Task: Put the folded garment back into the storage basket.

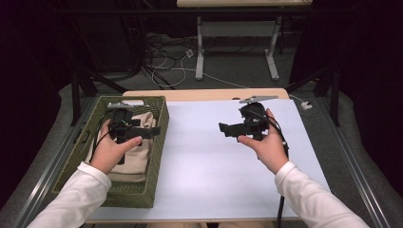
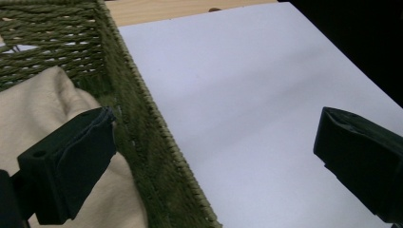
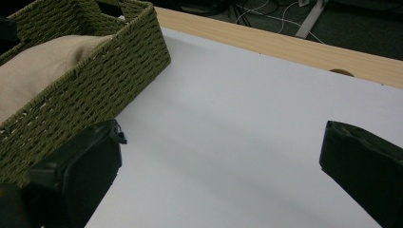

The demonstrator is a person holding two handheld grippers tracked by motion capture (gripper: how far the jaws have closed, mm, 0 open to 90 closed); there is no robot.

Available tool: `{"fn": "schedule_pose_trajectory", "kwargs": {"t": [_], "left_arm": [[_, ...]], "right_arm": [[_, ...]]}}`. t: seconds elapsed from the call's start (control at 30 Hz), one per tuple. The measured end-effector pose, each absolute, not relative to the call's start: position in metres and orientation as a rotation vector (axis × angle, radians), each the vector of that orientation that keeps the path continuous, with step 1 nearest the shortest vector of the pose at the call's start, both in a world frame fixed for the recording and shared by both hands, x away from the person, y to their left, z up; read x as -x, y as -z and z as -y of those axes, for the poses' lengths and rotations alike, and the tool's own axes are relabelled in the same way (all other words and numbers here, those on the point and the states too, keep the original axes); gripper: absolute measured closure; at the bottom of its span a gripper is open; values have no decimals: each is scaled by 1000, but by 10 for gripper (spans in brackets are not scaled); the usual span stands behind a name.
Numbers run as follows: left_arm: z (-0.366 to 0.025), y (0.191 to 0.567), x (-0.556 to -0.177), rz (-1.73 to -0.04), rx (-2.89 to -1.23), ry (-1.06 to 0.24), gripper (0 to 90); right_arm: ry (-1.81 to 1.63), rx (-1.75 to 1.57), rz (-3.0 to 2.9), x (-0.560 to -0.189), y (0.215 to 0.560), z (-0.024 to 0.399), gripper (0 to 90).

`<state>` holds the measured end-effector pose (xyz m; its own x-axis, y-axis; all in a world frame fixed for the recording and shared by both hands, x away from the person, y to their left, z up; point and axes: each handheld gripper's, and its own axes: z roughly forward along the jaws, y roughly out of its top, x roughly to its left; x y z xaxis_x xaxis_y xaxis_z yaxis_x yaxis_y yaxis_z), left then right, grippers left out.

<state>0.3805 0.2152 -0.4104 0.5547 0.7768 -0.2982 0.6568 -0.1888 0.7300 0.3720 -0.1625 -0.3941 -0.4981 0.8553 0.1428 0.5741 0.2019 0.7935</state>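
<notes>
The beige cloth [image 1: 135, 156] already lies in the basket [image 1: 157, 142], and both the left gripper [image 1: 142, 132] and right gripper [image 1: 227, 129] hang wide apart, holding nothing, so little seems left.

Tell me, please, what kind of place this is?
Probably a lab or recording workspace: a white-topped wooden table with a green woven basket, loose cables on the grey floor, and dark curtains around.
</notes>
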Motion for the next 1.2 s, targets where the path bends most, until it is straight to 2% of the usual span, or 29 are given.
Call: {"fn": "schedule_pose_trajectory", "kwargs": {"t": [0.27, 0.7, 0.87, 1.1, 1.2], "left_arm": [[-206, 422, -369, -1146, -1913, -174, 5], [-198, 419, -331, -1079, -1891, -174, 6], [-203, 422, -322, -1079, -1913, -218, 6], [-208, 421, -300, -1057, -1910, -176, 6], [-211, 419, -290, -1039, -1888, -200, 6]], "right_arm": [[-1187, -1342, -2145, -356, 404, 190, 0], [-1235, -1388, -2112, -325, 418, 228, 0], [-1243, -1401, -2126, -312, 421, 234, 0], [-1256, -1365, -2094, -291, 425, 238, 0], [-1251, -1374, -2100, -285, 426, 238, 0]]}}
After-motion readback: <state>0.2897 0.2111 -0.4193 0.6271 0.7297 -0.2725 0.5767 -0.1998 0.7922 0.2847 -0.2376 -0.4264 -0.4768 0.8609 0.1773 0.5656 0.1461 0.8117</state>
